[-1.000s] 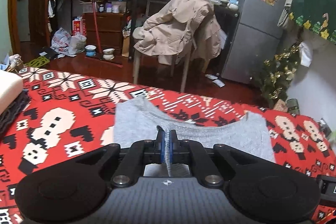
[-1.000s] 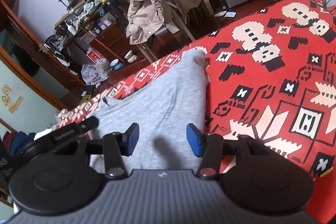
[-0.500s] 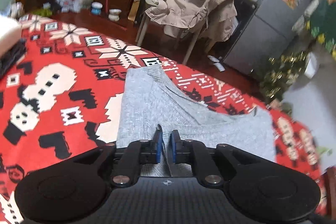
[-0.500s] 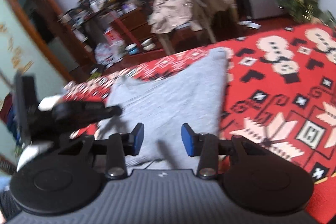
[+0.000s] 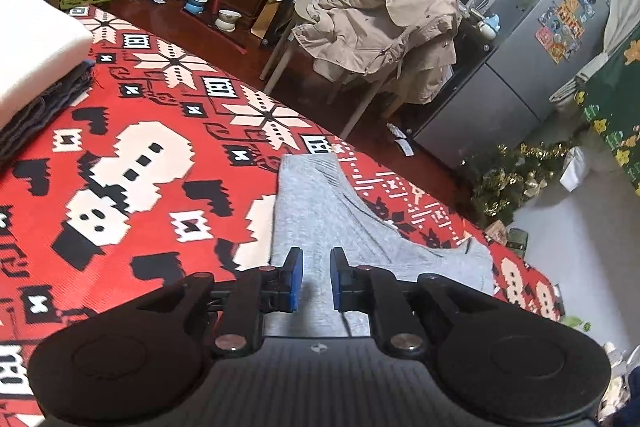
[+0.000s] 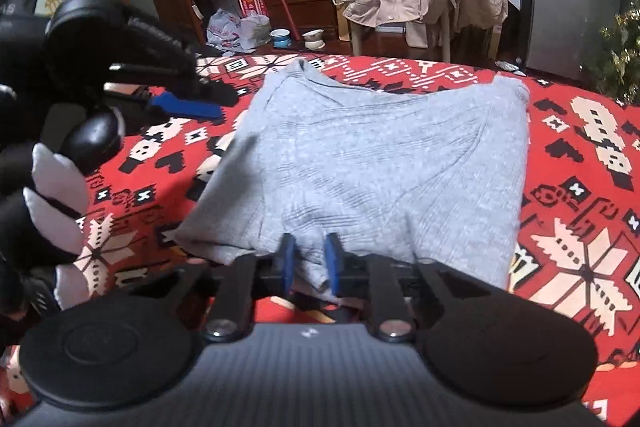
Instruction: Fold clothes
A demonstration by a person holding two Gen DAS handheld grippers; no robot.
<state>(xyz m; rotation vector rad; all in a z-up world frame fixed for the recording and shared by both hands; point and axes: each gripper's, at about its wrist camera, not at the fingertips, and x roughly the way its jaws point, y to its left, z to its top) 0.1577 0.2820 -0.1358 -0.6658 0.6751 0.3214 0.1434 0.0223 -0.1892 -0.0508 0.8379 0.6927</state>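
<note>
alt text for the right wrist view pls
The right gripper is closing on the near edge of a grey garment spread on a red patterned blanket. The left gripper hovers at far left; a cluttered room lies behind.

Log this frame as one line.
task: fold clothes | left gripper: opening, empty | right gripper: closing on grey shirt edge | surface: red blanket

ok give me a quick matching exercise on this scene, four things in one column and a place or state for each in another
Things:
1. grey garment
2. beige jacket
3. left gripper
4. white folded stack

Places or states:
a. draped over a chair
b. at the far left edge of the red blanket
c. jaws opening, nothing pinched
d. spread flat on the blanket

Pairs: 1-d, 2-a, 3-c, 4-b
</note>
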